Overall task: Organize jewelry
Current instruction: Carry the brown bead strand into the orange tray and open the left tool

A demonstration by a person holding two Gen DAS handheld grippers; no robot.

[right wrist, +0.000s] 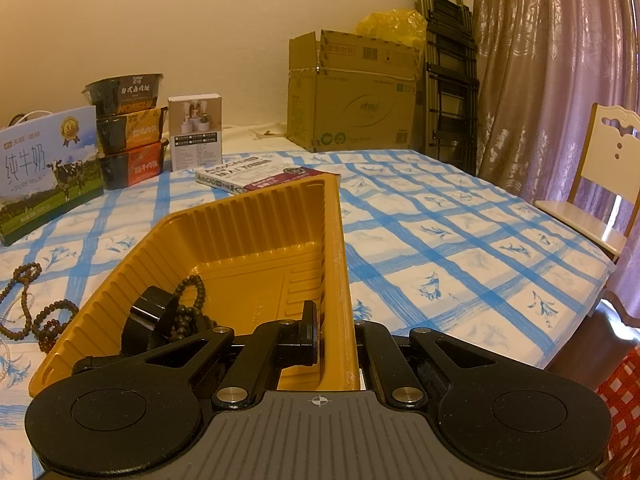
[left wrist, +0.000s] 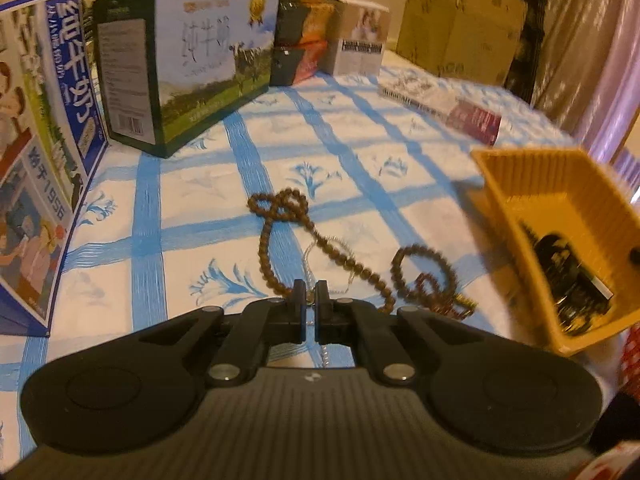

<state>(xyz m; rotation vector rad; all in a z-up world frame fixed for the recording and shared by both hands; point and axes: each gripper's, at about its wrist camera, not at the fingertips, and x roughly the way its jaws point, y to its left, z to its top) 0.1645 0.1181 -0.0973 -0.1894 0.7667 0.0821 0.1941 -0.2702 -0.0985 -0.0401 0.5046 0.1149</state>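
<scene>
My left gripper (left wrist: 310,304) is shut on a thin pale chain (left wrist: 325,354). The chain's loop trails on the cloth ahead and a short end hangs below the fingers. A long brown bead necklace (left wrist: 267,240) lies twisted just beyond. To the right of it lie a brown bead bracelet (left wrist: 400,258) and a dark red one (left wrist: 430,280). My right gripper (right wrist: 336,334) is shut on the right wall of the yellow ribbed tray (right wrist: 240,228), one finger inside and the other hidden behind the wall. The tray (left wrist: 540,172) holds a black bead string (right wrist: 192,296) and a black object (right wrist: 146,320).
The table has a blue-checked cloth (right wrist: 440,240). Milk cartons (left wrist: 180,64) and stacked snack boxes (right wrist: 128,140) stand along the back left, with a book (right wrist: 256,174) behind the tray. A cardboard box (right wrist: 352,96), a curtain and a white chair (right wrist: 600,184) stand past the right edge.
</scene>
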